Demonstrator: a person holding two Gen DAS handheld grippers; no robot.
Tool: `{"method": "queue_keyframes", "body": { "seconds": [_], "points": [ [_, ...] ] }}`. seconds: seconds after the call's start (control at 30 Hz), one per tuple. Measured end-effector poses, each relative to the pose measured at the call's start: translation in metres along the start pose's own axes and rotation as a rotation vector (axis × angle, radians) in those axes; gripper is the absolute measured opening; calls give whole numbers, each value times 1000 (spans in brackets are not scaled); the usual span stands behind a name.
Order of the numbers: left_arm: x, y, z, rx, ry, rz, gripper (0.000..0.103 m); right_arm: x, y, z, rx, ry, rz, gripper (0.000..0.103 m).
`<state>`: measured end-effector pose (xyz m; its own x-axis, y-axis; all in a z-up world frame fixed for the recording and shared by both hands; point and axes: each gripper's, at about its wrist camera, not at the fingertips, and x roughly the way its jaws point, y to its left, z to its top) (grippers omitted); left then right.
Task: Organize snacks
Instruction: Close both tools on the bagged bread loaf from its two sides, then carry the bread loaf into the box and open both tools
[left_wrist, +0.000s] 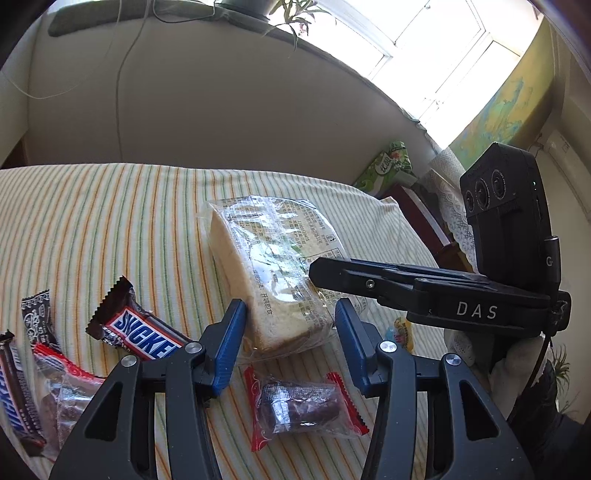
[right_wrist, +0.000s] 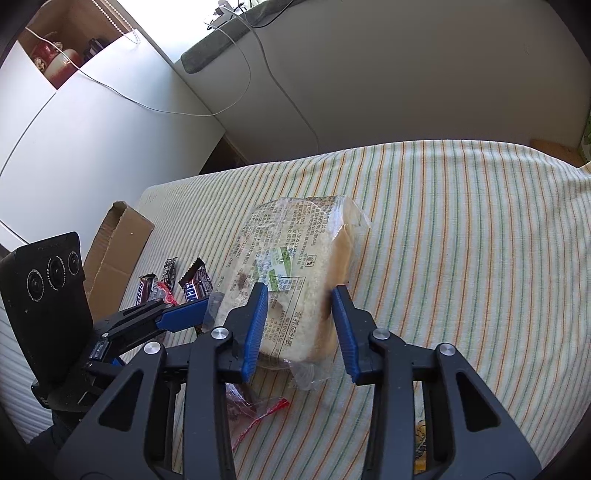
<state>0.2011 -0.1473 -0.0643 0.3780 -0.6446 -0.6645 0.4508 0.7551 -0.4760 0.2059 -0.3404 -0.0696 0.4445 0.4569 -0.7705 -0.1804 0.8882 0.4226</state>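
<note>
A clear-wrapped bread pack (left_wrist: 273, 266) lies on the striped cloth (left_wrist: 110, 221); it also shows in the right wrist view (right_wrist: 295, 266). My left gripper (left_wrist: 290, 343) is open, its blue pads on either side of the pack's near end. My right gripper (right_wrist: 300, 328) is open too, its pads flanking the pack's other end; it shows from the side in the left wrist view (left_wrist: 321, 269). A Snickers bar (left_wrist: 142, 332), a red-edged sweet (left_wrist: 299, 406) and more bars (left_wrist: 18, 398) lie near the left gripper.
A flattened cardboard box (right_wrist: 114, 254) lies at the cloth's left edge beside a white cabinet (right_wrist: 74, 147). A green tissue pack (left_wrist: 389, 166) and a lace-covered stand (left_wrist: 450, 206) sit past the cloth's right end. A small yellow sweet (left_wrist: 400, 330) lies near it.
</note>
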Motion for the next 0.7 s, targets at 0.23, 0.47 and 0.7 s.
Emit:
{"method": "queue_keyframes", "body": {
  "seconds": [0.23,0.47,0.7],
  "points": [
    [-32,3,-5,21,-54,25,49,-7,26,6,-44,-29,4,38],
    [-75,16,-9,17,-121,54,49,-12,66,12,-112,-52,16,38],
    [-115,40,-16,-13,-187,95,49,-4,115,19,-179,-59,45,38]
  ]
}}
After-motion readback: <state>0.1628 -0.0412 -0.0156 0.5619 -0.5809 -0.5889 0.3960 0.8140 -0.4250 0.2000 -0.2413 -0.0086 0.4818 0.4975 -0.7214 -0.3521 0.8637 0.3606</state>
